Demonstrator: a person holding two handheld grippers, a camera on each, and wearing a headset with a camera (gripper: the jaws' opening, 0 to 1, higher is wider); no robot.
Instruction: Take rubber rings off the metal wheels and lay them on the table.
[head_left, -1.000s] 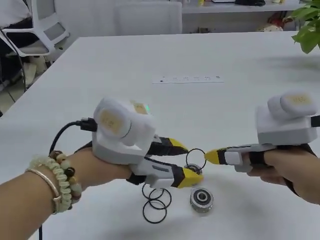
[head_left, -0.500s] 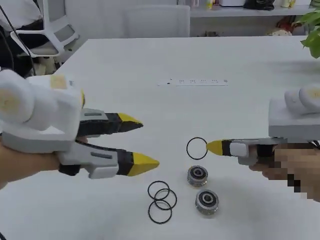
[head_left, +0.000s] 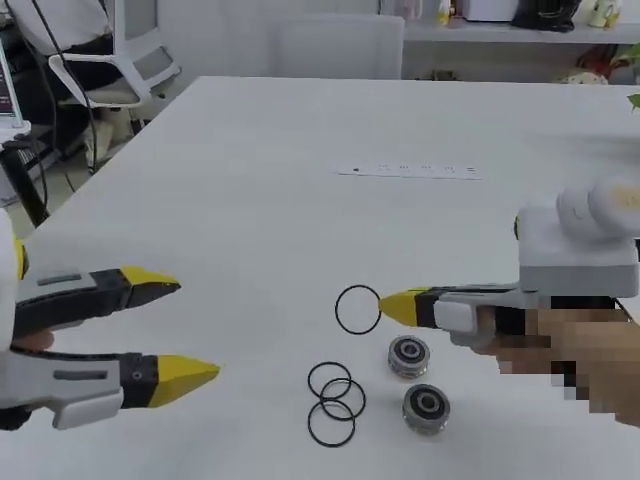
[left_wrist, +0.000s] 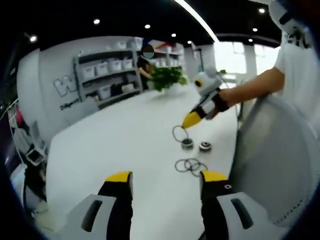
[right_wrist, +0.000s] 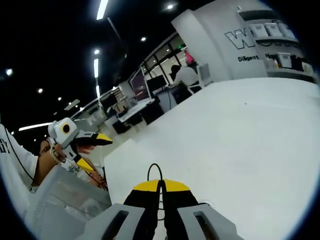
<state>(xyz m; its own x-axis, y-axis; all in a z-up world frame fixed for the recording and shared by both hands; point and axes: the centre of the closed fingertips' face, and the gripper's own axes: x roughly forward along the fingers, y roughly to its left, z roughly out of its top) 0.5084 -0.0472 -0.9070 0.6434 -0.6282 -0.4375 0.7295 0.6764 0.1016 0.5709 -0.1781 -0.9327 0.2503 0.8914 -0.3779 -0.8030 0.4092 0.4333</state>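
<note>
Head view crops the left gripper (head_left: 197, 328), fingers (head_left: 150, 284) apart; right gripper's (head_left: 386, 306) fingers pinch a rubber ring (head_left: 337, 310).

Left gripper (head_left: 195, 330): low at the person's left, pointing right, jaws spread wide with nothing between them. Right gripper (head_left: 390, 306): level, pointing left, jaws pressed together on a rubber ring (head_left: 337, 309).

The white wall (right_wrist: 215, 50) bears a large "W" and, beneath it, "Diligent".
</note>
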